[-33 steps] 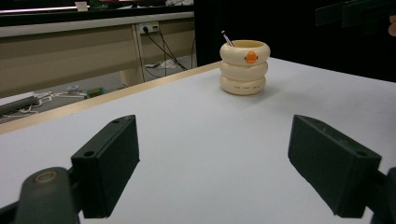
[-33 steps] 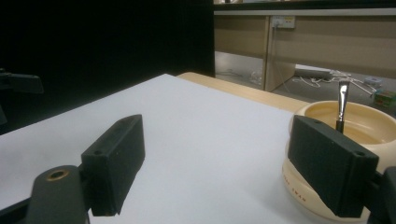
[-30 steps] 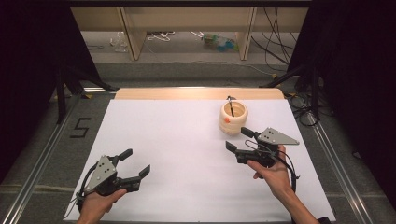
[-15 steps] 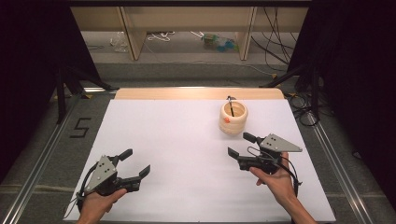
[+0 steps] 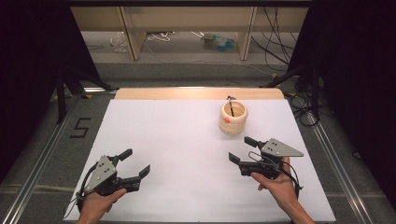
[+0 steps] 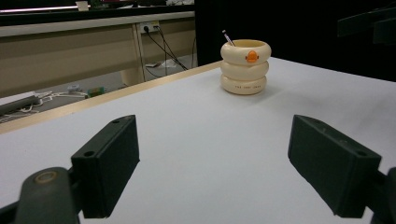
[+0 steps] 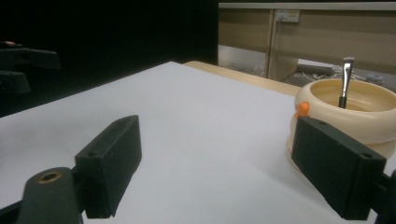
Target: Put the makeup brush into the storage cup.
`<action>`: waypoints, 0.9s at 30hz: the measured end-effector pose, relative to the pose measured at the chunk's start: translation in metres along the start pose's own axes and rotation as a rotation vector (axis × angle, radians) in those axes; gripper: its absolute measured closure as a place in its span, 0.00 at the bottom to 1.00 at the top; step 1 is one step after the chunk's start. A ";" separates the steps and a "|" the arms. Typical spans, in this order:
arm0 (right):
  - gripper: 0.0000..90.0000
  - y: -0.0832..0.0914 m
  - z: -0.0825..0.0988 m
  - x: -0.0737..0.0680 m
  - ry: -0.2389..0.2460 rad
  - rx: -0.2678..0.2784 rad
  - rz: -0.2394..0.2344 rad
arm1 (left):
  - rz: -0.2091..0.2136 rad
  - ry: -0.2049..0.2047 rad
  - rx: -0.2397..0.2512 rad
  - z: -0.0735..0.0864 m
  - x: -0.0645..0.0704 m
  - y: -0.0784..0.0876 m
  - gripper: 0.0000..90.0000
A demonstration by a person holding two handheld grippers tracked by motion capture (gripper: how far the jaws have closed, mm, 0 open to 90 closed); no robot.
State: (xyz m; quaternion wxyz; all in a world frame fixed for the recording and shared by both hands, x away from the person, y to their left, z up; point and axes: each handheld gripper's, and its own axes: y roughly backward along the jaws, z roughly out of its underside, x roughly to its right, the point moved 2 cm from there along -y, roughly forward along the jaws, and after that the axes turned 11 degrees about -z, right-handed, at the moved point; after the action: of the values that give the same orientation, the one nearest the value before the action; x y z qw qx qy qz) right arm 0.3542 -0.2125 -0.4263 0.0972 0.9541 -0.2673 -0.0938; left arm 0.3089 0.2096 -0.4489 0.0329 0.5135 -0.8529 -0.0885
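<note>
Spreading under everything, the white table [image 5: 187, 140] carries one landmark, the cream ringed pot [image 5: 233, 117], which stands toward its far right part with an orange mark on its side. All other places here are given from that pot.

Compared with a second ago, the right gripper [image 5: 241, 151] has drawn back from the pot toward the person: it was close beside the pot's near-right side, and now it sits clearly nearer the table's front edge, with a bare strip of white between them. Its jaws stand wide apart and hold nothing; in the right gripper view the pot [image 7: 345, 112] still looks close, past the right-hand jaw.

The left gripper [image 5: 135, 162] has not shifted; it rests well apart from the pot, near-left of it, jaws likewise wide open and empty. From its own view the pot [image 6: 245, 66] stands far ahead.

Smallest, the slim dark brush [image 5: 230, 105] stands leaning inside the pot, its tip above the rim.

The retreat reads as a release finished: the brush appears delivered, and the work looks close to done.
</note>
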 end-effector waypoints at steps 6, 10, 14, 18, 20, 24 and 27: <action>0.19 0.003 0.003 -0.003 0.008 -0.007 0.009 | 0.001 -0.003 -0.002 0.000 0.000 0.000 0.18; 0.19 0.005 0.006 -0.004 0.004 -0.008 0.007 | 0.000 -0.008 -0.001 0.000 0.000 0.000 0.18; 0.19 0.006 0.008 -0.006 0.006 -0.016 0.000 | -0.001 0.000 -0.003 0.000 0.000 0.000 0.18; 0.19 0.007 0.011 -0.007 0.008 -0.013 0.003 | -0.001 -0.002 -0.003 0.000 0.000 0.000 0.18; 0.19 0.009 0.011 -0.007 0.015 -0.017 0.002 | -0.001 -0.002 -0.002 0.000 0.000 0.000 0.18; 0.19 0.012 0.012 -0.009 0.013 -0.029 0.004 | -0.001 -0.002 -0.003 0.000 0.000 0.000 0.18; 0.19 0.014 0.013 -0.011 0.009 -0.025 0.006 | 0.002 0.002 0.004 0.001 0.000 -0.001 0.18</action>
State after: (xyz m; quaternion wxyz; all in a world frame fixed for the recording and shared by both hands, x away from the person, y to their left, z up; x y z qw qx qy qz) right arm 0.3356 -0.2201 -0.4344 0.1104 0.9524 -0.2687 -0.0924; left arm 0.3095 0.2090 -0.4499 0.0327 0.5127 -0.8536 -0.0864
